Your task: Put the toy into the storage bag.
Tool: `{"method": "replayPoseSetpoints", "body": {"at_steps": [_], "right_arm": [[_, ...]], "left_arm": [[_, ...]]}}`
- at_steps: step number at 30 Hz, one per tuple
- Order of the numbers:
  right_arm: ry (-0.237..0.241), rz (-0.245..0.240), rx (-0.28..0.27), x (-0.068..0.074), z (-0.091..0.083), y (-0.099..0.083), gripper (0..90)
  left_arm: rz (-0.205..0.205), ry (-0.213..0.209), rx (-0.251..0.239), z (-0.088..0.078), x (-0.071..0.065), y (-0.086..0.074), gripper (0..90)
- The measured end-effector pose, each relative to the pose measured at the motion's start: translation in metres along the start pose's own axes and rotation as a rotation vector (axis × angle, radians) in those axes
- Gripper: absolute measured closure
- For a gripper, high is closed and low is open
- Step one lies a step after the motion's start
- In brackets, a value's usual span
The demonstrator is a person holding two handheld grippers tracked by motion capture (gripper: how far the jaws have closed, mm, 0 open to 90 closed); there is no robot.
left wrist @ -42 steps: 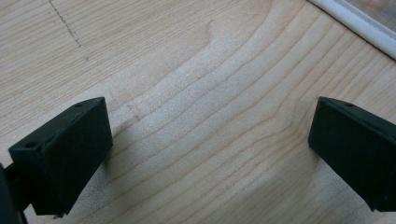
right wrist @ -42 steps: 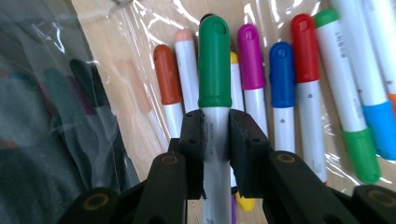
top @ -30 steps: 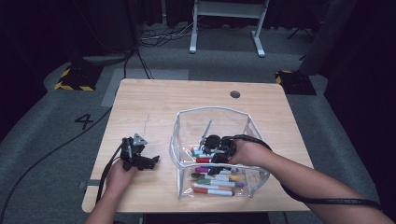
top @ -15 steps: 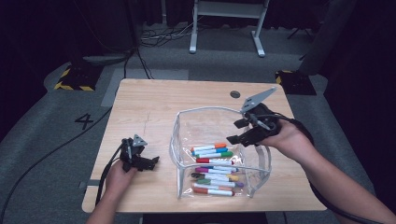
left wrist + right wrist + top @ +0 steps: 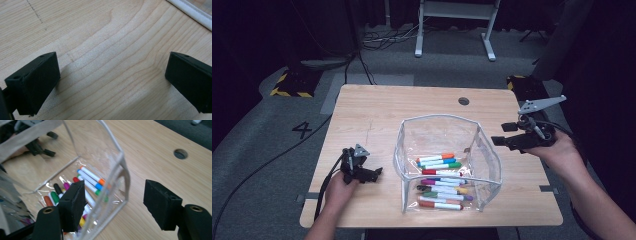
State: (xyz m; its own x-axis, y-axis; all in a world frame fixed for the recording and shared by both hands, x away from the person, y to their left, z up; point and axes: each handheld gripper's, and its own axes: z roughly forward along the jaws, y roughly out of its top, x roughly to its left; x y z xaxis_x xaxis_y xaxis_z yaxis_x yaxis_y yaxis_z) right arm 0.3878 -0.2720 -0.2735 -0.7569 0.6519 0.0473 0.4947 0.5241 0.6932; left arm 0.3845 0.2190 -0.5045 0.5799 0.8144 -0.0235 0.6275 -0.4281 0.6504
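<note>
A clear plastic pouch (image 5: 447, 125) stands open on the wooden table (image 5: 377, 115), with several coloured markers (image 5: 439, 162) lying in its bottom. My right gripper (image 5: 502, 141) hovers off the pouch's right side and points left at it. Its jaws have just been opening and stand open with nothing between them. In the right gripper view, that gripper (image 5: 115, 205) frames the pouch's corner seam (image 5: 122, 170), and the markers (image 5: 90, 178) lie behind it. My left gripper (image 5: 374, 173) rests on the table left of the pouch. In the left gripper view its jaws (image 5: 111, 80) stand open over bare wood.
A round cable hole (image 5: 463, 101) sits in the table's far right part. The pouch's white edge (image 5: 190, 12) shows at the top right of the left gripper view. Cables and a white stand (image 5: 452, 25) lie on the floor beyond the table.
My right gripper has come up out of the pouch and moved right, past its right wall. The left gripper has stayed where it was.
</note>
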Motion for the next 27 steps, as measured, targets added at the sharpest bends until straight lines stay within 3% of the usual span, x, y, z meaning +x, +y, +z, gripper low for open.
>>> {"method": "replayPoseSetpoints", "body": {"at_steps": [1, 6, 7, 17, 22, 27], "right_arm": [[-0.021, 0.036, -0.006, -0.009, -0.003, -0.014, 33.6], [-0.039, 0.086, 0.005, -0.022, 0.001, -0.037, 32.4], [-0.054, 0.114, 0.016, -0.029, 0.007, -0.056, 31.7], [-0.119, 0.235, 0.062, -0.054, 0.053, -0.146, 28.9], [-0.171, 0.257, 0.082, -0.062, 0.081, -0.189, 28.3], [-0.220, 0.237, 0.044, -0.062, 0.092, -0.206, 23.2]], "left_arm": [[0.000, 0.000, 0.001, 0.000, 0.000, 0.000, 0.0], [-0.001, 0.001, -0.003, 0.000, 0.000, 0.000, 0.0], [0.000, 0.000, 0.000, 0.000, 0.000, 0.000, 0.0], [0.001, 0.000, 0.000, 0.000, 0.000, 0.000, 0.0], [-0.002, 0.003, -0.004, 0.000, 0.000, 0.000, 0.0], [-0.003, 0.004, -0.004, 0.000, -0.001, 0.000, 0.0]]}}
